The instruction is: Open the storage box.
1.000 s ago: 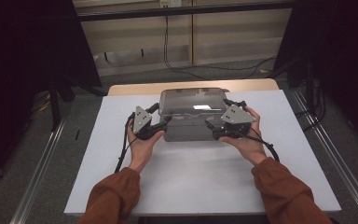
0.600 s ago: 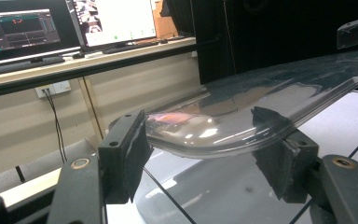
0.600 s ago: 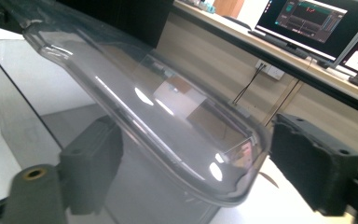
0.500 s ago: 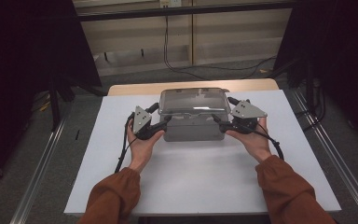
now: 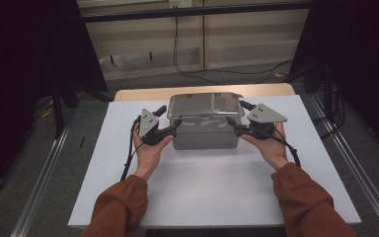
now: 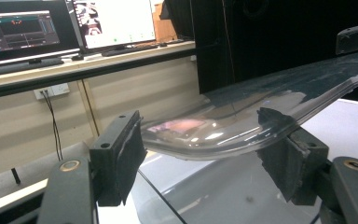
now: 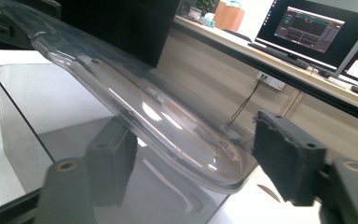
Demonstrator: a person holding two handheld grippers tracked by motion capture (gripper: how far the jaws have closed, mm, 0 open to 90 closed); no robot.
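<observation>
Sleeves of rust-brown cloth come up from the near edge of the white table (image 5: 128, 163), each hand carrying a gripper. Left gripper (image 5: 170, 121) sits at the left end of a clear plastic lid (image 5: 205, 104), with the lid's edge lying between its two jaws; in the left gripper view that edge (image 6: 242, 126) touches the right pad (image 6: 286, 161) and runs close to the left one, and its jaws have just been opening a little, so no firm clamp can be read. Right gripper (image 5: 238, 119) stands at the lid's opposite end, its jaws having just been closing, the lid's rounded corner (image 7: 191, 154) between them; the right pad (image 7: 286, 158) stands clear of the plastic. Beyond and between both grippers stands the smoky transparent box (image 5: 205, 133), the lid resting over its top, tilted in both gripper views. Farther off, monitors (image 6: 56, 25) glow on a desk.
</observation>
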